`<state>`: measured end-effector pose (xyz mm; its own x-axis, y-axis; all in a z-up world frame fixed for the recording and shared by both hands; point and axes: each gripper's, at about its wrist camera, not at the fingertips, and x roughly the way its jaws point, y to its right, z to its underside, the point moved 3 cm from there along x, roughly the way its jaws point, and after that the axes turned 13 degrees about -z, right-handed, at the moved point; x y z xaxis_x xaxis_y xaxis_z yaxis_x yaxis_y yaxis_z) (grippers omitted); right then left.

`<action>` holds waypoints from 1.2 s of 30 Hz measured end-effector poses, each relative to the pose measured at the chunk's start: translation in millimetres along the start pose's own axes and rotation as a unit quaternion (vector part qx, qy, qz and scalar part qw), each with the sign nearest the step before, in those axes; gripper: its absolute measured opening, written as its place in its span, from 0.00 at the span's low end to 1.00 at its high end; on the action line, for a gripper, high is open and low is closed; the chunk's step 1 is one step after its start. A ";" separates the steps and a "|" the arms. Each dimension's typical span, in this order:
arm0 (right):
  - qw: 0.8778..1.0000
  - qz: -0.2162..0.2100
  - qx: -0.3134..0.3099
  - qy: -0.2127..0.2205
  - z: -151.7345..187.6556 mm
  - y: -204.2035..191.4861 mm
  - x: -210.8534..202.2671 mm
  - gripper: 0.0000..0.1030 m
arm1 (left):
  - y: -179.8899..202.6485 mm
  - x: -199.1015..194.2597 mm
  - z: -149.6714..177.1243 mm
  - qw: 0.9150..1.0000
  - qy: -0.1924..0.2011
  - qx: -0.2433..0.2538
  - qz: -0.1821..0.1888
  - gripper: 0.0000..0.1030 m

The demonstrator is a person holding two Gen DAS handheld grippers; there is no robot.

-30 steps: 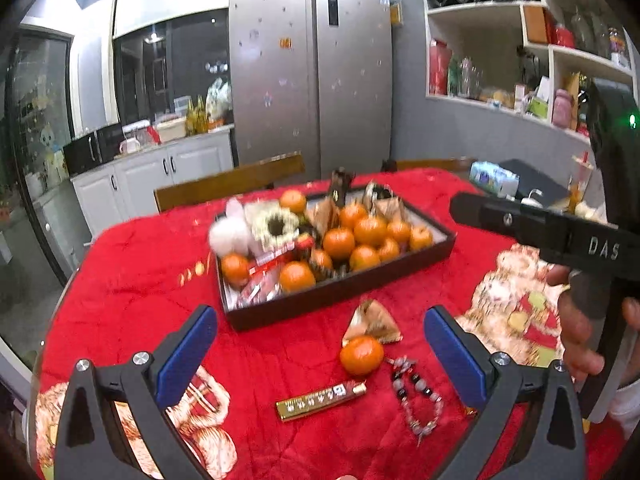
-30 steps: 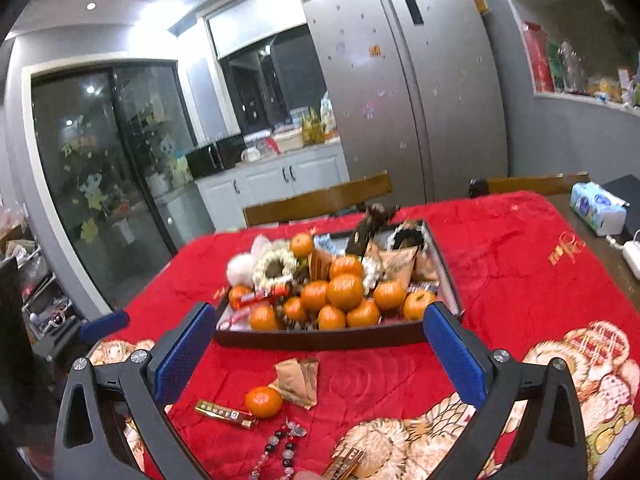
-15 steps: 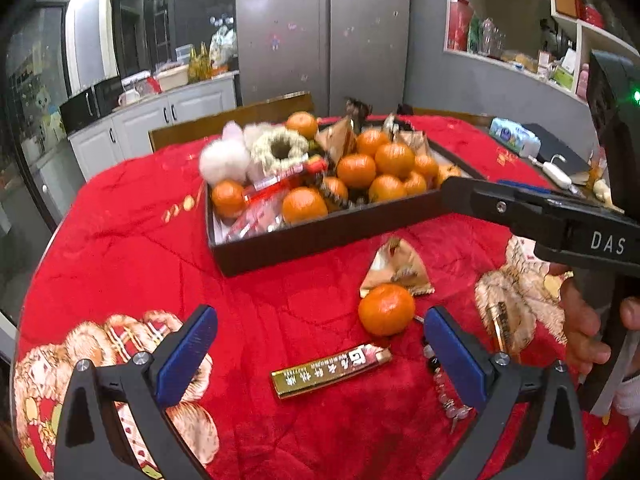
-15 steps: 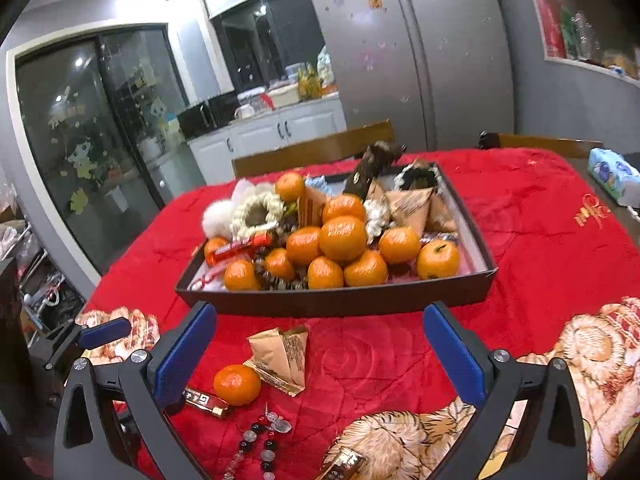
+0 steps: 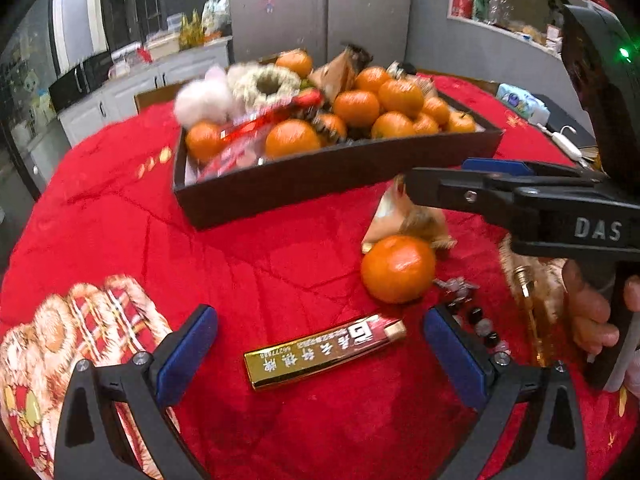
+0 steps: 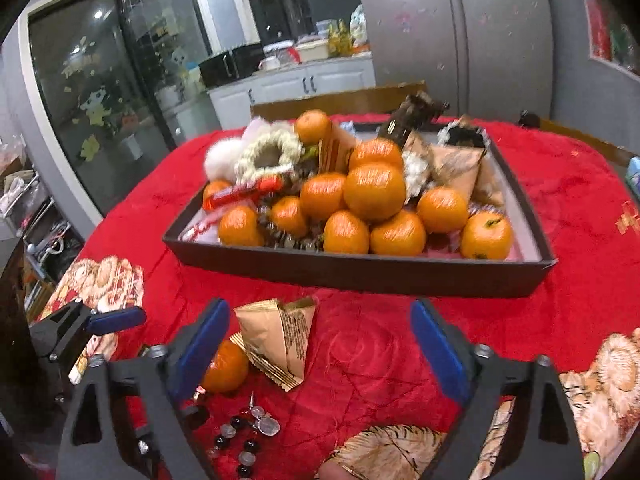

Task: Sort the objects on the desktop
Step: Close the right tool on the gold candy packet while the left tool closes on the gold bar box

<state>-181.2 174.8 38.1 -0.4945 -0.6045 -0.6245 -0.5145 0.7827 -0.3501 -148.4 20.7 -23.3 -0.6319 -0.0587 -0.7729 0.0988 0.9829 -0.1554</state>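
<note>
- My left claw (image 5: 320, 354) hangs released, pads spread wide over the gold bar packet (image 5: 325, 350), which lies flat between them but untouched; I judge I am lining up on it as my next pick.
- My right claw (image 6: 320, 344) is closing, pads not yet on anything. The tan triangular packet (image 6: 276, 336) sits between them, toward the left pad, at about 10 o'clock from the claw's centre.
- The loose tangerine (image 5: 398, 269) rests on the red cloth (image 5: 120, 208) at 1 o'clock from the gold bar, just beside the triangular packet behind it. Round, waxy, likely to roll if nudged.
- The bead bracelet (image 6: 244, 436) lies slack at 5 o'clock of the tangerine in the right view; glassy dark and clear beads, limp string, awkward to pinch.
- The dark tray (image 6: 360, 276) stands at 12 o'clock, well apart from the strays. Stiff low walls, heaped with tangerines, foil packets, a white pompom (image 5: 202, 98) and a fuzzy ring (image 6: 268, 152). I take it as the sorting destination, which explains the loose items left in front.
- The worktop is covered in quilted, satiny cloth with printed patches; soft, so flat items may sink slightly.
- The gold bar is glossy, rigid-looking, rectangular; the long sides offer the better grip.
</note>
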 end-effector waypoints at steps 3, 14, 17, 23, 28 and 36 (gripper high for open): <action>1.000 -0.019 0.015 -0.018 6.8 5.7 8.8 0.81 | -0.2 6.2 0.7 1.000 -0.010 0.000 -0.002 1.00; 0.998 -0.050 -0.002 -0.049 16.6 -1.5 21.1 0.49 | 6.3 9.3 -0.2 1.000 -0.013 0.005 -0.006 1.00; 0.997 -0.051 -0.008 -0.050 18.7 -3.9 20.8 0.34 | 5.9 10.0 -1.1 1.000 -0.012 0.004 -0.002 0.99; 0.997 -0.065 0.016 -0.039 20.4 3.0 14.8 0.29 | 9.4 -0.9 -3.8 1.000 0.015 0.011 0.013 0.55; 0.997 -0.064 0.044 -0.011 19.4 14.6 4.7 0.28 | -1.8 -0.7 -4.1 1.000 0.017 -0.013 0.019 0.41; 0.997 -0.050 0.053 0.002 22.3 17.8 -4.5 0.28 | -16.5 -5.0 4.5 0.998 0.017 -0.038 0.037 0.25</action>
<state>-172.5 194.8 19.1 -0.4470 -0.6805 -0.5805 -0.4846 0.7298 -0.4823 -143.4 4.0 -19.6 -0.6512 0.0186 -0.7587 0.0874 0.9949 -0.0507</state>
